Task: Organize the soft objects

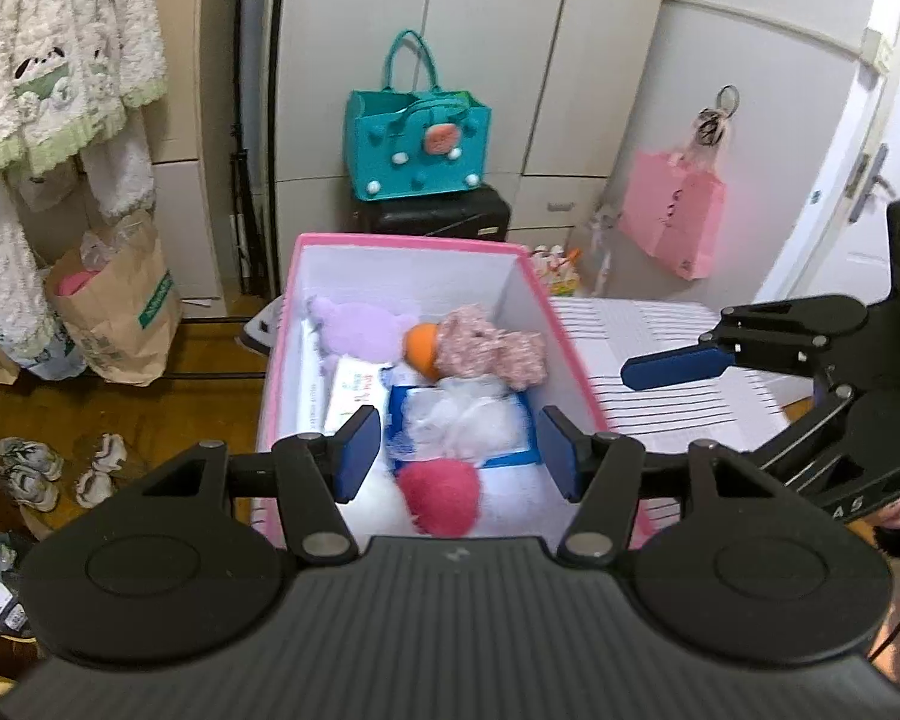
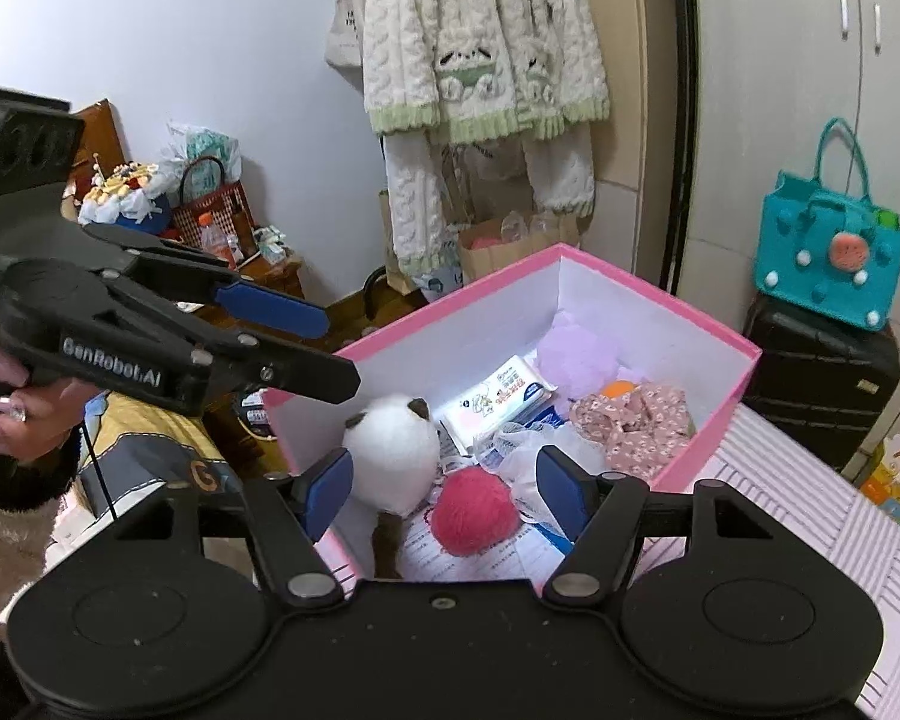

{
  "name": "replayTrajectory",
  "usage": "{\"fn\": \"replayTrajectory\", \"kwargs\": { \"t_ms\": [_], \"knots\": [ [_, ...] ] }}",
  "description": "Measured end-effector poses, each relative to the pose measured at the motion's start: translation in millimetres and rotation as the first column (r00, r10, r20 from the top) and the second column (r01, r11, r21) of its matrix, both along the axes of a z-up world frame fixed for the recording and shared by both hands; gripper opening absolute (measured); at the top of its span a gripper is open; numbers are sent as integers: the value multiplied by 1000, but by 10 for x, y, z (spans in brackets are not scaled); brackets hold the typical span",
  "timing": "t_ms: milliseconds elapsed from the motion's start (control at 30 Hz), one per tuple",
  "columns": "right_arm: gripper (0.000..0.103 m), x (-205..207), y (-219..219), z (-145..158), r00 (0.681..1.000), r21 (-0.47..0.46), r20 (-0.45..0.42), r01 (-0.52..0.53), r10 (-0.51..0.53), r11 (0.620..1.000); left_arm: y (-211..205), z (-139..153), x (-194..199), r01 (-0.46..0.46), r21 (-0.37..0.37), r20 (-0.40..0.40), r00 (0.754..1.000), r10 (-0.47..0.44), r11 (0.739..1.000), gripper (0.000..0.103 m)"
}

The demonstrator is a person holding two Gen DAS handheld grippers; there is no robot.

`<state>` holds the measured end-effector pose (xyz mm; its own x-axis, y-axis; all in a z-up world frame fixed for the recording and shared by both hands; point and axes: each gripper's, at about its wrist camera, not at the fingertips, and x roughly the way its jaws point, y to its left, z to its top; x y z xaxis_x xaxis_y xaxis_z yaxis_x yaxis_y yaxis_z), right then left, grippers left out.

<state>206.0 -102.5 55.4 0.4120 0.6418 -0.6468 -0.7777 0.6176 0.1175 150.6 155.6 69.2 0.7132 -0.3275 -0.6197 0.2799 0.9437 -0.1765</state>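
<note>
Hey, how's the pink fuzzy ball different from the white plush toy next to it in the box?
The pink fuzzy ball is one solid pink; the white plush toy is white with dark brown ears and a brown part below. The ball is a plain round shape, while the plush toy looks larger and has ears. Both are fluffy and lie in the pink box.

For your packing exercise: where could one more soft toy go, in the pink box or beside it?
Free: the striped surface right of the pink box. Inside, only the printed paper before the pink ball shows bare. The far half is crowded: purple plush, floral cloth.
</note>
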Motion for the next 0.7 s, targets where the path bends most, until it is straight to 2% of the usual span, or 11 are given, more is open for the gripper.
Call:
{"fn": "replayTrajectory", "kwargs": {
  "t_ms": [167,300,433,533,633,700],
  "knots": [
    [76,-225,-189,138,999,20,41,31,-32,999,-133,143,-168,24,20,27,999,-25,1000,59],
    [78,-385,-339,205,996,4,59,72,-72,997,-214,191,-241,57,15,-13,998,-57,998,61],
    [93,-521,-503,271,988,-20,75,135,-133,991,-303,224,-305,72,22,-55,996,-70,997,65],
    [98,-601,-614,298,976,-42,70,210,-207,977,-357,241,-347,70,36,-73,995,-68,997,73],
    [98,-692,-714,295,941,-88,85,334,-327,939,-409,260,-393,60,50,-72,996,-56,997,88],
    [98,-760,-757,304,925,-123,108,377,-365,918,-430,274,-424,42,64,-62,997,-38,997,102]
  ]
}}
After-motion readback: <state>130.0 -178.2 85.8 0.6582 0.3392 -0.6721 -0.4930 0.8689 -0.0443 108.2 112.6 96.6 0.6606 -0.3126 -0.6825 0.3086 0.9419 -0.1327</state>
